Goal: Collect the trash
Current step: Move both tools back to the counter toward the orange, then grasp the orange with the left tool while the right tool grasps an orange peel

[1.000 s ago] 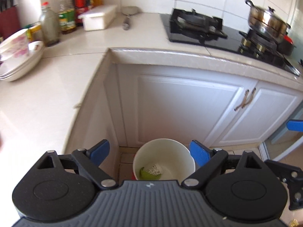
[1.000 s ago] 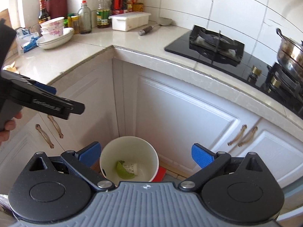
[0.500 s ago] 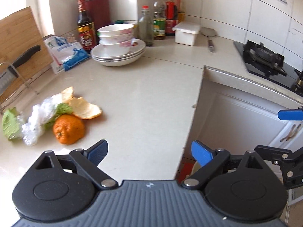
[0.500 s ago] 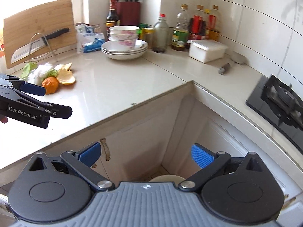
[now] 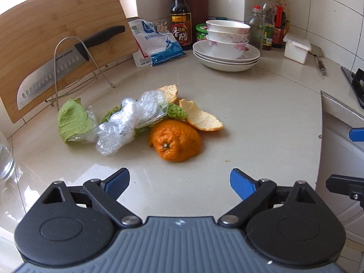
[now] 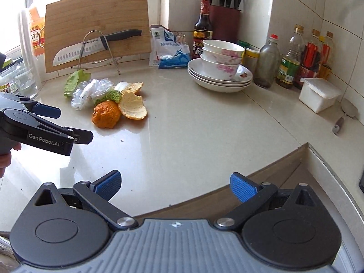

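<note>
Trash is seen heaped on a pale tabletop [image 5: 261, 118], toward its back left corner, in front of a wooden cutting board [image 5: 45, 34] on which a large knife [image 5: 56, 68] is propped by a wire rack. The heap is made up of a domed orange peel [image 5: 176, 143] nearest the camera, a curled pale peel piece [image 5: 201, 118] touching it on the right, a smaller peel piece [image 5: 169, 91] behind, a crumpled clear plastic bag [image 5: 132, 118] draped over green vegetable scraps [image 5: 176, 111], and a cabbage leaf [image 5: 72, 120] on the left.

The left hand-held gripper [image 5: 179, 182] is held just short of the orange peel, its blue fingers spread wide apart and nothing between them. The right hand-held gripper [image 6: 175, 184] is held over the front edge of the tabletop, well apart from the heap, also spread wide and empty. Stacked bowls on plates [image 5: 227, 50] stand near the back edge, to the right of the heap.

Several slips can be foreseen. The hollow peel may be crushed or squirted sideways if it is pinched off-centre. The plastic bag, being tangled with the scraps, may be dragged along and leaves scattered across the tabletop. A glass [image 5: 5, 159] at the left edge could be knocked if the approach is swung wide.
</note>
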